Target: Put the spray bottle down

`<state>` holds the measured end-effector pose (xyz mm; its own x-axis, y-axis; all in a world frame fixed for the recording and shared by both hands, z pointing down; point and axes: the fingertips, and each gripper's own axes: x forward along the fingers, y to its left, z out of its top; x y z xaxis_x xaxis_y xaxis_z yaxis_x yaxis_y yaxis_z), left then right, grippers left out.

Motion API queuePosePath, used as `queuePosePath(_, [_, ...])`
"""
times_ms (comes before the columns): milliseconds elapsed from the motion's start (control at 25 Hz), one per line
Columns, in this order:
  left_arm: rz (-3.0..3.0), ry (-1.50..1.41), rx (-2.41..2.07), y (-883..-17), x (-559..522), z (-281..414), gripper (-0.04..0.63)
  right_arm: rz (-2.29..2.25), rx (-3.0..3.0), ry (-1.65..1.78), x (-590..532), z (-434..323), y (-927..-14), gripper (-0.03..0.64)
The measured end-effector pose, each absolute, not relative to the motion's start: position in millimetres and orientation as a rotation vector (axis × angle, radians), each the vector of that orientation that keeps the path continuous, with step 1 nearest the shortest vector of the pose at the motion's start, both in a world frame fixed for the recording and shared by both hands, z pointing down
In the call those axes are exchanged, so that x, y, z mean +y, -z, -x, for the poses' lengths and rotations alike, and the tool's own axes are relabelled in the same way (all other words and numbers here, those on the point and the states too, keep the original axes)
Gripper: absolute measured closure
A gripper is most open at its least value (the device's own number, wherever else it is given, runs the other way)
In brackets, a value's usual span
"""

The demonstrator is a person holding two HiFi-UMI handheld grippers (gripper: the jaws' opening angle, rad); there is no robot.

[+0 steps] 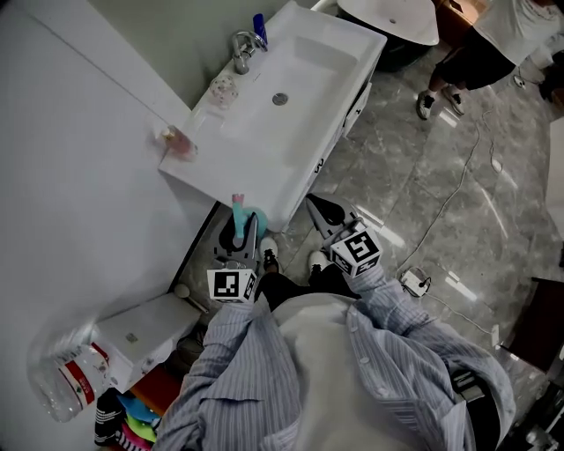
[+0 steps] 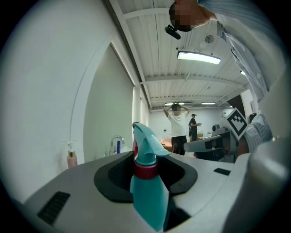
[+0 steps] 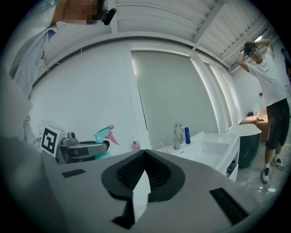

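A teal spray bottle (image 1: 248, 218) with a pink trigger and a red collar stands upright between the jaws of my left gripper (image 1: 243, 232), which is shut on it just below the front edge of the white sink (image 1: 348, 55). In the left gripper view the spray bottle (image 2: 148, 191) fills the gap between the pads, gripped round its neck and body. My right gripper (image 1: 315, 207) hovers to its right over the marble floor, jaws together with nothing in them. The right gripper view shows the spray bottle (image 3: 102, 133) and the left gripper (image 3: 86, 149) off to the left.
On the sink's rim stand a chrome faucet (image 1: 242, 48), a blue bottle (image 1: 260, 25), a glass (image 1: 223, 90) and a pink soap bottle (image 1: 181, 141). A white tank (image 1: 141, 330) and a clear plastic bottle (image 1: 66, 379) sit lower left. A person (image 1: 480, 48) stands far right; a cable (image 1: 441, 220) crosses the floor.
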<state>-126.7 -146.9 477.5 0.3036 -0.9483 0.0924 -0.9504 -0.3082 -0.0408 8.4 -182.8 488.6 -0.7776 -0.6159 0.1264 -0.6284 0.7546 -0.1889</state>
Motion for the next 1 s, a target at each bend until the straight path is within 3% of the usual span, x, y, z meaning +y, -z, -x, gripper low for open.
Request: queuePosePath(1000, [-2.689, -0.043, -1.494, -598.6, -324.9, 122.1, 0.451, -1.315, -2.643, -0.311, -288.3, 16.4, -582.3, 0.601])
